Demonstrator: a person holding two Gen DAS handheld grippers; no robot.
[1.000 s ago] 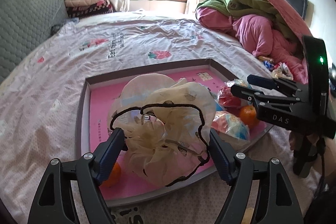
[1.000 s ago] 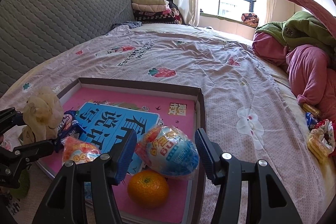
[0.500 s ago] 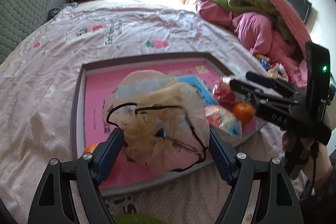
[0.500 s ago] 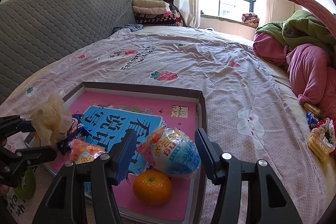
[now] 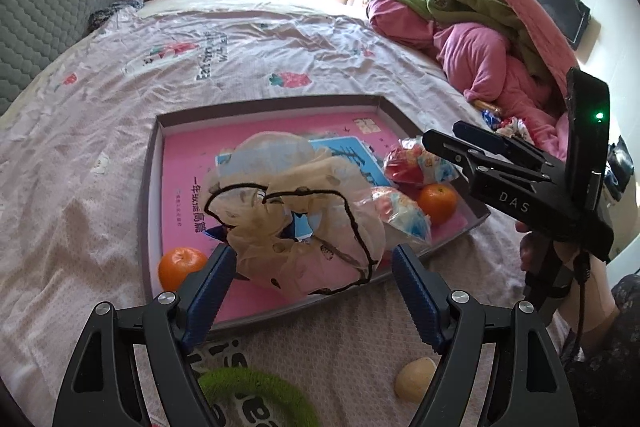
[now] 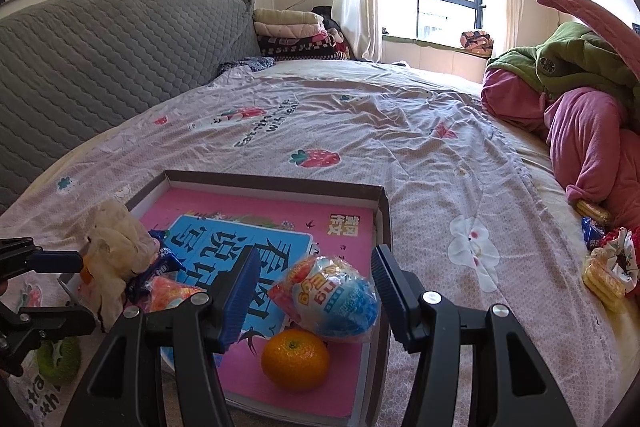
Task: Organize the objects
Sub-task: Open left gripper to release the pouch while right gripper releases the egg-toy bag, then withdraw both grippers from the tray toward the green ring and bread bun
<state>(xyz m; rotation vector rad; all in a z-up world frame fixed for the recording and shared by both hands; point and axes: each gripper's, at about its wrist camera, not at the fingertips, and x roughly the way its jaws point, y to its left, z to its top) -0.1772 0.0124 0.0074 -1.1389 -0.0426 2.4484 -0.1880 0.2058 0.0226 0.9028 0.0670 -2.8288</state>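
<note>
A shallow box tray (image 5: 147, 187) with a pink and blue book in it lies on the bed. A beige sheer scrunchie with black trim (image 5: 296, 211) rests in the tray over a blue snack pack. My left gripper (image 5: 314, 271) stands open, its tips flanking the scrunchie's near end. In the right wrist view an egg-shaped snack pack (image 6: 328, 299) lies behind an orange (image 6: 295, 359). My right gripper (image 6: 316, 279) hovers open over them, a small gap between the pack and its left pad. A second orange (image 5: 182, 267) sits in the tray's near left corner.
A green scrunchie (image 5: 256, 395) and a small beige egg-shaped thing (image 5: 414, 379) lie on the bed before the tray. Wafers and a red-white scrunchie (image 6: 618, 259) lie at the right by a pink and green clothes pile (image 6: 580, 131). A grey headboard (image 6: 100, 75) stands at the left.
My left gripper has drawn back and up from the tray while the beige scrunchie stayed in it. The green scrunchie and beige egg-shaped thing came into view. The right gripper kept still.
</note>
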